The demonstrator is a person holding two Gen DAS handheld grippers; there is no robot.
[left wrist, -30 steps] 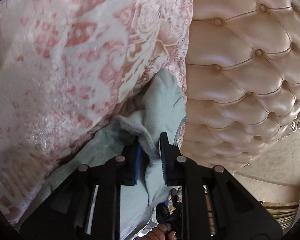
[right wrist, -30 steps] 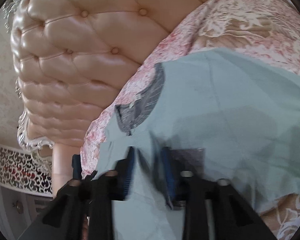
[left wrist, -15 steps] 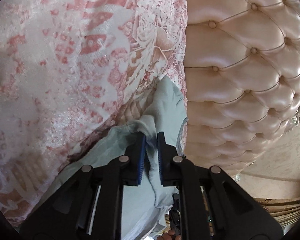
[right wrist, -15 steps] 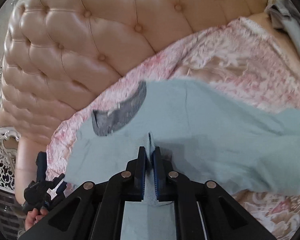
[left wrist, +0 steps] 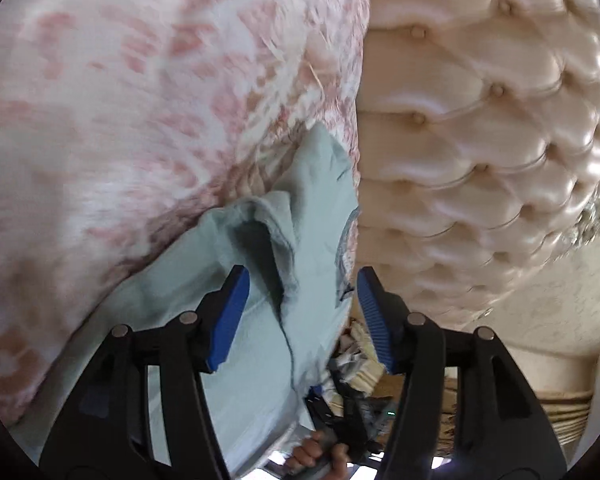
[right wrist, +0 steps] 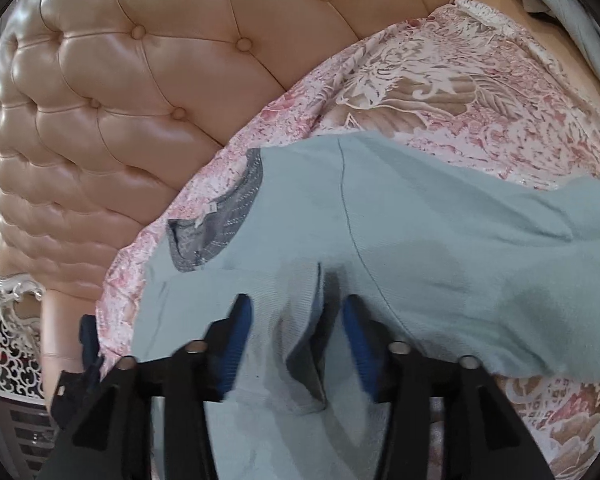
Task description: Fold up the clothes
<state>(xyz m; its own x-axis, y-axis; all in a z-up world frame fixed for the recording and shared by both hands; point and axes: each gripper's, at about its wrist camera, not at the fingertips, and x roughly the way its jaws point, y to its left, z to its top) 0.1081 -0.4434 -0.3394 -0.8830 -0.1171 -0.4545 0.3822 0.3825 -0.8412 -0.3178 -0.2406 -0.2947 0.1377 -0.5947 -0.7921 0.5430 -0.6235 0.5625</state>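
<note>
Presently listed: a pale green garment (right wrist: 440, 240), spread across the pink floral bedspread (right wrist: 480, 92), occupying the centre and right of the right wrist frame, its grey striped collar (right wrist: 220, 220) at centre left. A tufted headboard (right wrist: 120, 80) fills the upper left. Both the right gripper (right wrist: 296, 320) and left gripper (left wrist: 302, 292) are seen spread wide, with loose folds of the garment between the blue pads, nothing clamped.
</note>
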